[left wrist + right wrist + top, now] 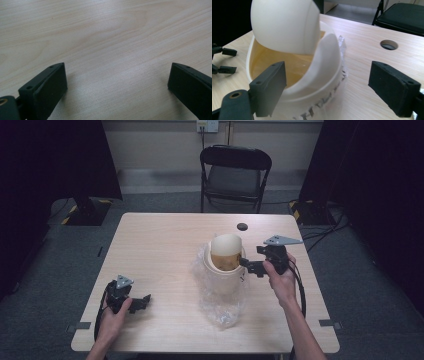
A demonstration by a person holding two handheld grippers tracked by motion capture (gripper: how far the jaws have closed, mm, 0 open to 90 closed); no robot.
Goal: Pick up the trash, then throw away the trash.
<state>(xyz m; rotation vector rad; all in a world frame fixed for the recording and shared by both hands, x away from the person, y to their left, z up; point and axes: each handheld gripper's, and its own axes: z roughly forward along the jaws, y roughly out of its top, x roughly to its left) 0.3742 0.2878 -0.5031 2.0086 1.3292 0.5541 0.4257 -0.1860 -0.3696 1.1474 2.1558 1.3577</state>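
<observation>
Cup (223, 265) stood near the middle of the table (160, 250), on a crumpled clear plastic bag (220, 305).

It was cream-coloured, with a curved lid piece (284, 25) tilted in its mouth over what looked like yellowish liquid. The right gripper (250, 266) sat just beside the rim, jaws wide apart and gripping nothing. The left gripper (142, 301) rested well apart near the table's front edge, jaws also spread over bare wood.

You've got a cream tub (224, 267) standing upright mid-surface on a crumpled clear plastic bag (220, 307), amber liquid inside. Its cream lid (226, 251) is tilted up, propped in the tub's opening.
</observation>
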